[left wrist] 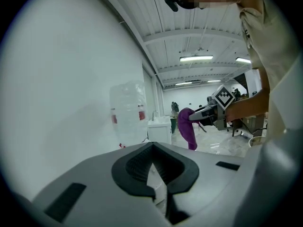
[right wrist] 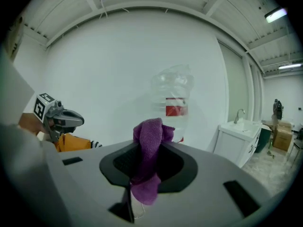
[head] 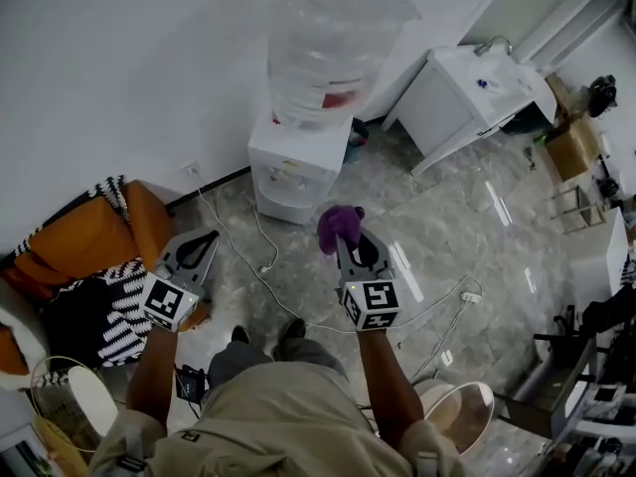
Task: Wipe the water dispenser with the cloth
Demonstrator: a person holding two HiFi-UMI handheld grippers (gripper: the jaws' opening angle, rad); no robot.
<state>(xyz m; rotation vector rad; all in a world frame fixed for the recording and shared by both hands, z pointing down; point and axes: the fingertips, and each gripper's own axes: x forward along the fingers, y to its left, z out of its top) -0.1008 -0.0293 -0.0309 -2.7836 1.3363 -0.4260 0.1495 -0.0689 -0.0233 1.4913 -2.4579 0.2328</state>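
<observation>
- So far, only the pickup looks done: the right gripper is clamped on the purple cloth, which bunches up above the jaws and hangs below them.
- The white water dispenser stands against the wall ahead, under its clear bottle. The cloth is near it but not touching.
- The left gripper hangs off to the side, with its jaws closed together on nothing.
- By my judgement no wiping has begun, so the dispenser's top, front and sides are all left to do.
- The next move calls for bringing the cloth onto the dispenser's body.
</observation>
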